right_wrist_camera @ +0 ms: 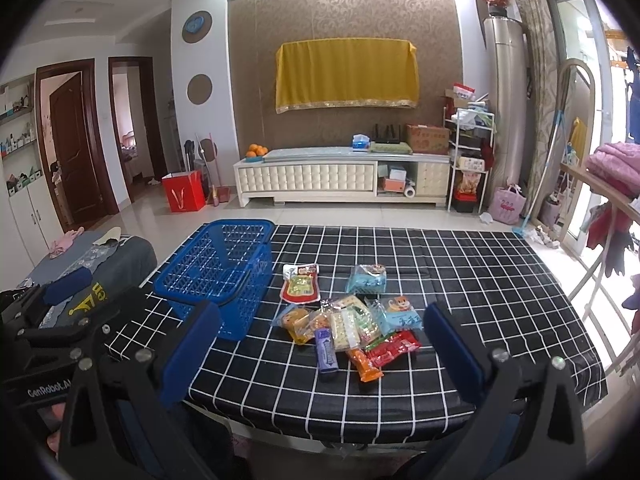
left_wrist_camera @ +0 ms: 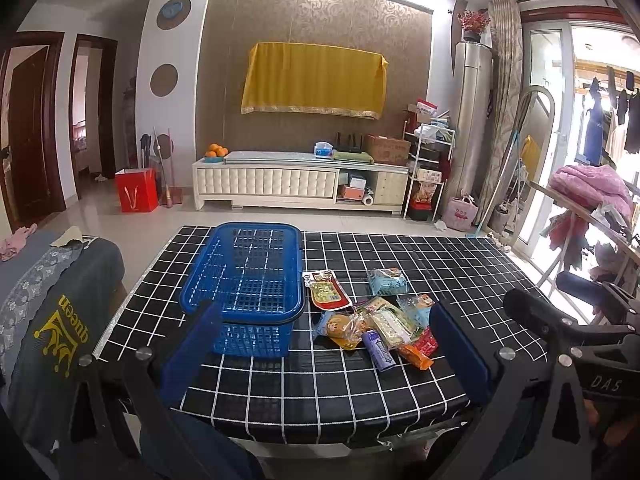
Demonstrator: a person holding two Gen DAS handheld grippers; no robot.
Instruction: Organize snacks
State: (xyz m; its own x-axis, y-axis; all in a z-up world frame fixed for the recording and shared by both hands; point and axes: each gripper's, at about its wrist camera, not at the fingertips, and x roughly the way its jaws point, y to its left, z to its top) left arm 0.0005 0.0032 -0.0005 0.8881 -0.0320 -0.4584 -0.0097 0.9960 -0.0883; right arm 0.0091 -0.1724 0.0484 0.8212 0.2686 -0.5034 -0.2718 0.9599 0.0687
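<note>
Two tools, both mine, hang spread wide with nothing between their pads: the left tool (left_wrist_camera: 326, 354) and the right tool (right_wrist_camera: 320, 350) at lower centre of their views. Beyond them, mid-frame on the checked bench (right_wrist_camera: 460, 280), lies the snack pile (right_wrist_camera: 352, 328); the blue basket (right_wrist_camera: 218, 276) stands just left of it, empty.

The blue basket's (left_wrist_camera: 244, 280) near corner sits behind a left gripper (left_wrist_camera: 326, 354) finger; print on the snack packets (right_wrist_camera: 348, 324) is too small to read.
</note>
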